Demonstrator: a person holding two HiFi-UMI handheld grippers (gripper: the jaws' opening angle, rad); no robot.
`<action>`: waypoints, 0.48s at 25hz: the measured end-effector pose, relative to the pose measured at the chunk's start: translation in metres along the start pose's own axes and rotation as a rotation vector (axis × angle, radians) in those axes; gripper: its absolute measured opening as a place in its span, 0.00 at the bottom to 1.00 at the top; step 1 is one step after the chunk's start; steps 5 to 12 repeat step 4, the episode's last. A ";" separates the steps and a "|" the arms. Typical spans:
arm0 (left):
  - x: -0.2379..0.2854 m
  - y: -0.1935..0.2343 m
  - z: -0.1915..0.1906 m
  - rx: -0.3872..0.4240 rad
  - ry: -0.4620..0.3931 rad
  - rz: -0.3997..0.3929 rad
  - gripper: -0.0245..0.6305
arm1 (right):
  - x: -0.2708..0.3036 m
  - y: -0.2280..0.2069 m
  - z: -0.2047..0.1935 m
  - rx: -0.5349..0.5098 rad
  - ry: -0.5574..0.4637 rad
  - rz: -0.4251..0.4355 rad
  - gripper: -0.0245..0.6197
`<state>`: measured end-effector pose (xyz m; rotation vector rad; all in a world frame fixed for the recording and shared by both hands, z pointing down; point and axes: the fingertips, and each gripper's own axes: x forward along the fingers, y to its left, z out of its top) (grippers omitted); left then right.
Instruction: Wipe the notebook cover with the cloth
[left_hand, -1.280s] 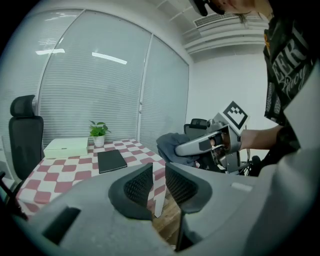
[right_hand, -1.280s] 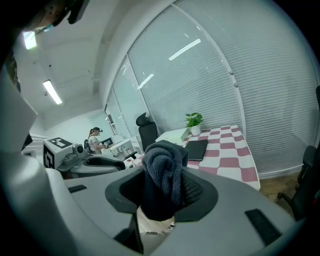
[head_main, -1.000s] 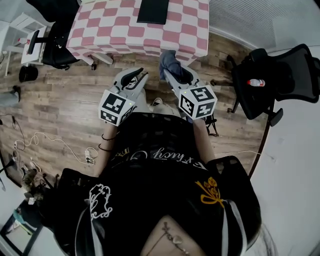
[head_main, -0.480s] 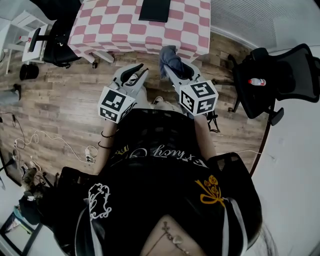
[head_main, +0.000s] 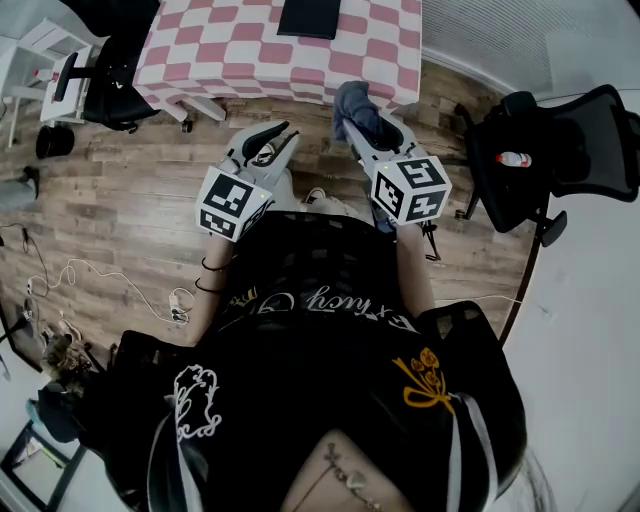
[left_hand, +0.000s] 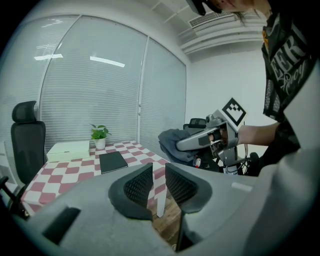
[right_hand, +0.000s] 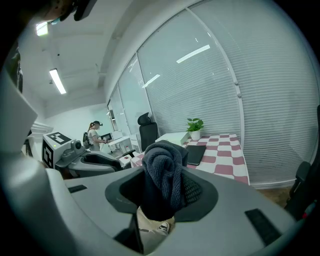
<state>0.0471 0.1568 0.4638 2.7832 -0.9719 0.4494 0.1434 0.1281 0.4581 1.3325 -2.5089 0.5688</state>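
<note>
Notebook (head_main: 310, 17) flat on checked table (head_main: 220, 50) in head view, our right gripper (head_main: 366, 126) and cloth (head_main: 350, 104) further right than a second ago, left gripper view, our left gripper (left_hand: 159, 176) slightly parted, empty, right gripper view, jaws clamped on cloth

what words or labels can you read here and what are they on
"EBR": block letters on the person's black shirt, likely a partial word
Script line across the shirt: too warped to read
Label on the bottle on the office chair: too small to read
</note>
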 end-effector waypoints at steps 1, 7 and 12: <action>0.000 0.000 0.000 -0.001 -0.002 -0.001 0.15 | -0.001 -0.003 0.001 0.001 -0.003 -0.008 0.23; 0.001 0.002 0.002 -0.001 -0.013 -0.003 0.15 | -0.004 -0.012 0.006 0.005 -0.014 -0.032 0.23; 0.001 0.002 0.002 -0.001 -0.013 -0.003 0.15 | -0.004 -0.012 0.006 0.005 -0.014 -0.032 0.23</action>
